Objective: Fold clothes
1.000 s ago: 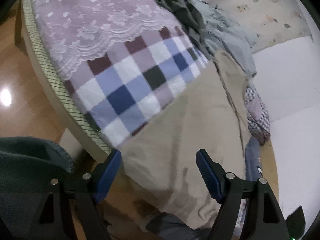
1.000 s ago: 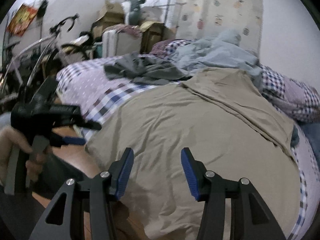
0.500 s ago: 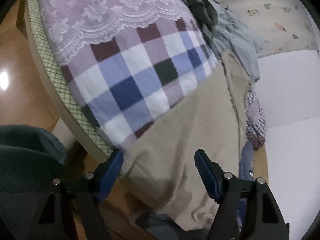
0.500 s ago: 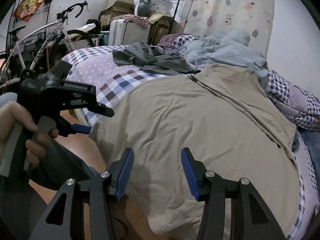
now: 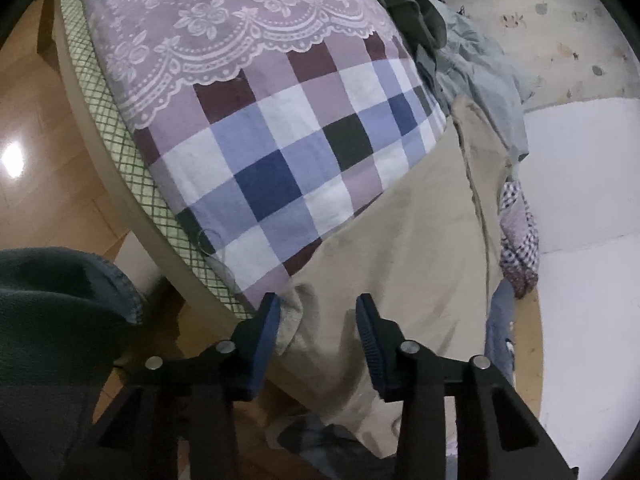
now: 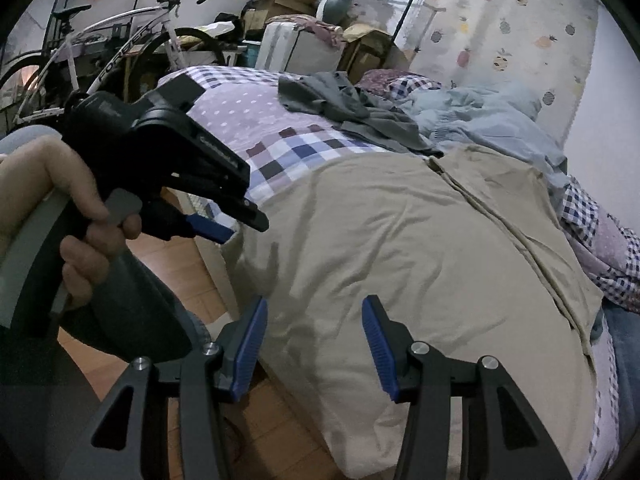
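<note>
While a hand [image 6: 76,216] grips its handle at the far left of the right wrist view, the left gripper [image 5: 318,320] sits at the bed's near corner, jaws spread, with a bunched corner of the beige garment [image 5: 404,256] between its blue pads [image 5: 270,332] but not pinched. Behind it, the checked bedsheet [image 5: 280,152] covers the mattress under a lace-patterned purple cover [image 5: 224,32]. Further right, the beige garment [image 6: 400,248] lies spread flat across the bed, its lower edge hanging over the side above the wooden floor [image 6: 180,256]. The right gripper [image 6: 314,336] hovers over that hanging edge, jaws apart and holding nothing. Beyond lie a grey garment [image 6: 352,112] and a pale blue one [image 6: 480,116]. A bicycle [image 6: 120,48] stands at the back.
</note>
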The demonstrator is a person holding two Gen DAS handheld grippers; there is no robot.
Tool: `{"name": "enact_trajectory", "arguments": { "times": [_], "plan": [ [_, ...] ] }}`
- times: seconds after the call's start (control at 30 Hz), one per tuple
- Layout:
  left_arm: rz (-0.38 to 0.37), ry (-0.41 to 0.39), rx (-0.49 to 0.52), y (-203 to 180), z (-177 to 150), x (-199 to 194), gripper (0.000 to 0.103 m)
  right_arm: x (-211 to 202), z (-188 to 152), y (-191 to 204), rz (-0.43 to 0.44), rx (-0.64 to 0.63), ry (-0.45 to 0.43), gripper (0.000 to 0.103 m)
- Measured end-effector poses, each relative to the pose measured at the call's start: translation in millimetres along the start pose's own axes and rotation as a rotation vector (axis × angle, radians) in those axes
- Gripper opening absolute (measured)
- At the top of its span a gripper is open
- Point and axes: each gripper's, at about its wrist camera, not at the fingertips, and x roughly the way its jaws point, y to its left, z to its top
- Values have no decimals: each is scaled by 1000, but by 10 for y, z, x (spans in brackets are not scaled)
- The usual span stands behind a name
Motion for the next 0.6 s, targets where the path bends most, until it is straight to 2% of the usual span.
{"name": "enact_trajectory", "arguments": {
  "times": [0.1, 0.2, 0.37, 0.6],
  "plan": [
    [8, 10, -15, 18, 10, -21, 7, 23, 17, 66, -11, -30, -6, 53],
    [-34, 28, -10, -19, -2, -79, 5, 65, 55, 174, -21, -82, -21, 53],
    [-149, 47, -5, -135, 15, -289, 4, 152, 134, 398, -34, -186, -60, 53],
    [-211, 58, -24, -152, 92, -438, 4, 325, 226, 825, -121, -361, -150, 53]
  ]
}}
